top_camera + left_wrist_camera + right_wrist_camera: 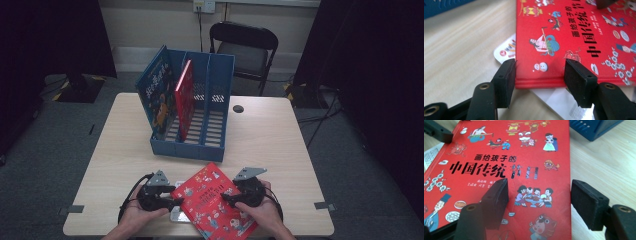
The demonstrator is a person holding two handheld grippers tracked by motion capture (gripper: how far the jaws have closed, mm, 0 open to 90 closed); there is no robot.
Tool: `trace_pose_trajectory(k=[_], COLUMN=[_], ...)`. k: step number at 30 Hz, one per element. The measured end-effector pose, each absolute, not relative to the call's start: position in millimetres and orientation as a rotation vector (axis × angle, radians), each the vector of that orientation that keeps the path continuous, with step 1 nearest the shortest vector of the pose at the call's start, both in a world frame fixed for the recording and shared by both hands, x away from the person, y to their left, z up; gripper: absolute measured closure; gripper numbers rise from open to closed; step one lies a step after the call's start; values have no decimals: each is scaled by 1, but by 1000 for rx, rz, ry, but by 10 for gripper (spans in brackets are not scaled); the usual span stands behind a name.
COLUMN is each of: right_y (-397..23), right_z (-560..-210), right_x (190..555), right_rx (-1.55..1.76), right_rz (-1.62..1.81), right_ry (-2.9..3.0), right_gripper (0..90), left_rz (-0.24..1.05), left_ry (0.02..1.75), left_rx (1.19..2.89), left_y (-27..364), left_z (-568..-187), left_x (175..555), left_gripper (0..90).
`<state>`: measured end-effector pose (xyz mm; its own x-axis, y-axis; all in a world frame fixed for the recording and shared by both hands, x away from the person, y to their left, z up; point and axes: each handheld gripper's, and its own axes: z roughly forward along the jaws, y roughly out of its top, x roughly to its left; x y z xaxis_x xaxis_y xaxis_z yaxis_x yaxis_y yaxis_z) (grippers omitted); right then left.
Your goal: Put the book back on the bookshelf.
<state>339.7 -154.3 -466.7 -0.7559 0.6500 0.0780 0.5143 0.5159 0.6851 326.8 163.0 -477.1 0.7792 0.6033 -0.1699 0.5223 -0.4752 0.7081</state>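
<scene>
At the near edge of the pale wooden table [260, 130], a red picture book [216, 202] lies flat and askew, cover up, with black Chinese title characters and small cartoon figures across it. Its lower left part rests on a white printed sheet [506, 51] that pokes out from under it. The left tongs [175, 202] sit at the book's left edge, held in the person's left hand [137, 212]; in the left gripper view their two black pads stand spread, one just off the corner of the cover and the other over the cover near the spine edge, with the book's edge in the gap and neither pad visibly pressing on it. The right tongs [226, 197] come in from the book's right side, held in the right hand [262, 212]; in the right gripper view their pads [496, 195] are likewise spread, one hovering above the cover just under the title and the other out beyond the book's right edge over bare wood, so nothing is pinched. A grey three-cornered plate tops each gripper, and black cables trail back toward the person. Farther up the table stands a blue file rack [197, 142] with several slots, holding a blue book [157, 90] leaning at its left and a red book [185, 97] upright beside it. Beyond the rack there is a dark round hole [238, 108] in the tabletop, and past the table's far edge a black folding chair [245, 47] stands against the wall.
</scene>
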Motion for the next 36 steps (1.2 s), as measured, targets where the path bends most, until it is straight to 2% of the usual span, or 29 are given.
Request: trace_pose_trajectory(k=[11,16,19,23,28,31,36], right_y=[-166,-170,-172,-175,-182,-183,-184], right_z=[-467,-467,-466,-466,-467,-468,-469], right_x=[343,343,341,338,335,336,335], right_rx=[1060,1078,1091,1106,1116,1130,1131], right_rz=[1051,1044,1031,1016,1038,1055,1063], right_ry=[2523,2503,2483,2475,2477,2478,2476], right_gripper=[296,281,273,267,267,263,260], left_rz=[196,220,220,233,192,122,79], left_ry=[863,868,864,882,902,886,898], left_rx=[2151,2128,2103,2107,2084,2093,2078], left_y=[148,142,138,133,133,130,129], left_z=[-478,-479,-481,-480,-481,-481,-482], left_x=[350,356,361,369,366,353,350], left_gripper=[419,434,473,451,495,472,471])
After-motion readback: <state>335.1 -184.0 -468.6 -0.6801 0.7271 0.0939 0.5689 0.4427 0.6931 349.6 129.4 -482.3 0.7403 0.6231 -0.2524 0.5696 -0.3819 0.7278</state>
